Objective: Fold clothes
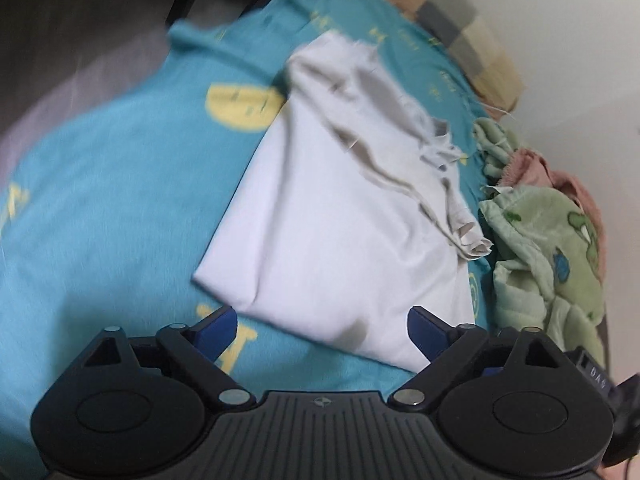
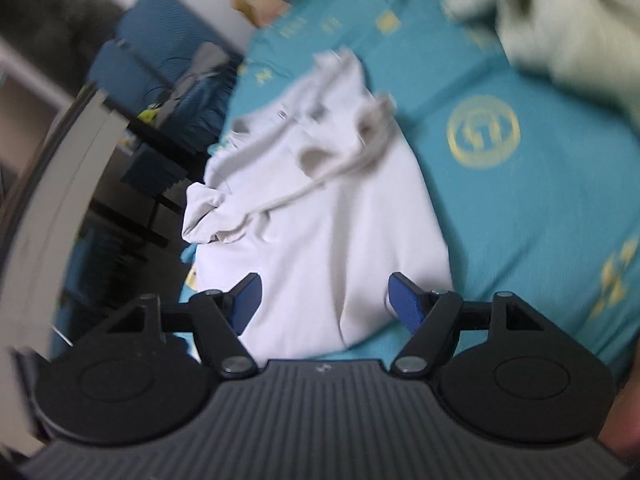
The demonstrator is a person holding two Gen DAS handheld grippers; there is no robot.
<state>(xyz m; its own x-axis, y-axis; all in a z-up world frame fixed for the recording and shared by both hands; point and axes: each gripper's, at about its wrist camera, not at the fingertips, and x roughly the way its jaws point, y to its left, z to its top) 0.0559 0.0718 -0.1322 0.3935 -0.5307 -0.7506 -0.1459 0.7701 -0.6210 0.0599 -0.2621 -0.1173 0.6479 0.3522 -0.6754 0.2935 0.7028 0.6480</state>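
Both grippers hang over the near hem of the white shirt [image 1: 340,216], fingers spread and holding nothing.
Your left gripper [image 1: 322,330] and right gripper [image 2: 322,300] each frame a near corner; the shirt lies partly folded on the teal bedsheet [image 1: 100,200], sleeves bunched on top. Next, likely pinch both corners cleanly. Mind the green blanket [image 1: 548,248] just beside it.

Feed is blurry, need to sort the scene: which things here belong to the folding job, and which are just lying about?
Job:
white shirt
left claw, open
right claw, open
teal bedsheet, the work surface

Lying about:
green dinosaur blanket
pink towel
checked pillow
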